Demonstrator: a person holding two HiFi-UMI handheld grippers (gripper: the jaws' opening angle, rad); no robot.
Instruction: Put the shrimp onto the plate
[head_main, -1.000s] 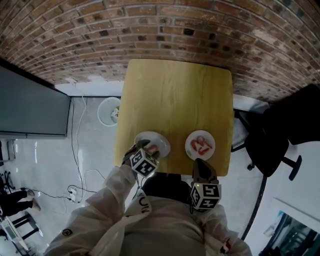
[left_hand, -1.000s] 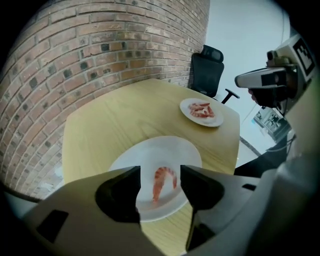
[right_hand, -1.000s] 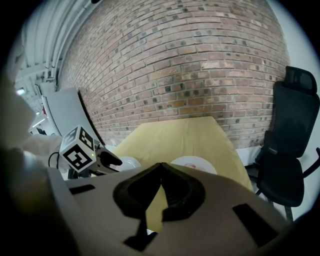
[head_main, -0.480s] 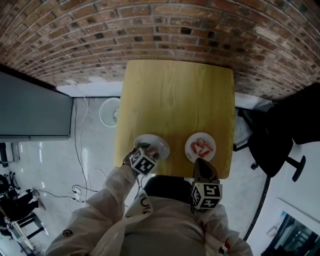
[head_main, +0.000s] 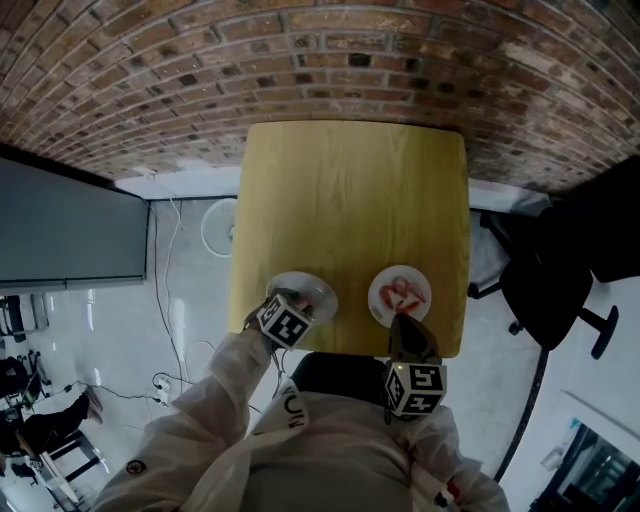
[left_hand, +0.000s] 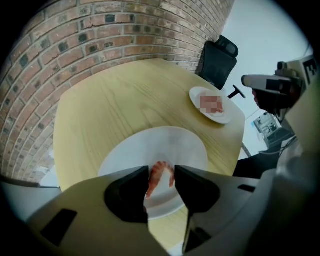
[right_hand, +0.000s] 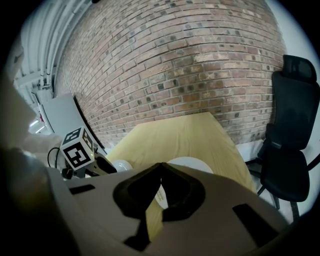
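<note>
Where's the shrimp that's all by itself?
In the left gripper view, the shrimp lies on the white plate at the near left edge of the table, between the left gripper's jaws, which have just been closing on it.

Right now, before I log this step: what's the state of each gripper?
Left gripper: jaws just closed onto the shrimp.
Right gripper: shut, empty.

Left gripper (left_hand: 161, 169) jaws just closed onto shrimp (left_hand: 155, 180); right gripper's (right_hand: 160, 167) together.

Curled pink shrimp (left_hand: 159, 176) on white plate (left_hand: 165, 144)
</note>
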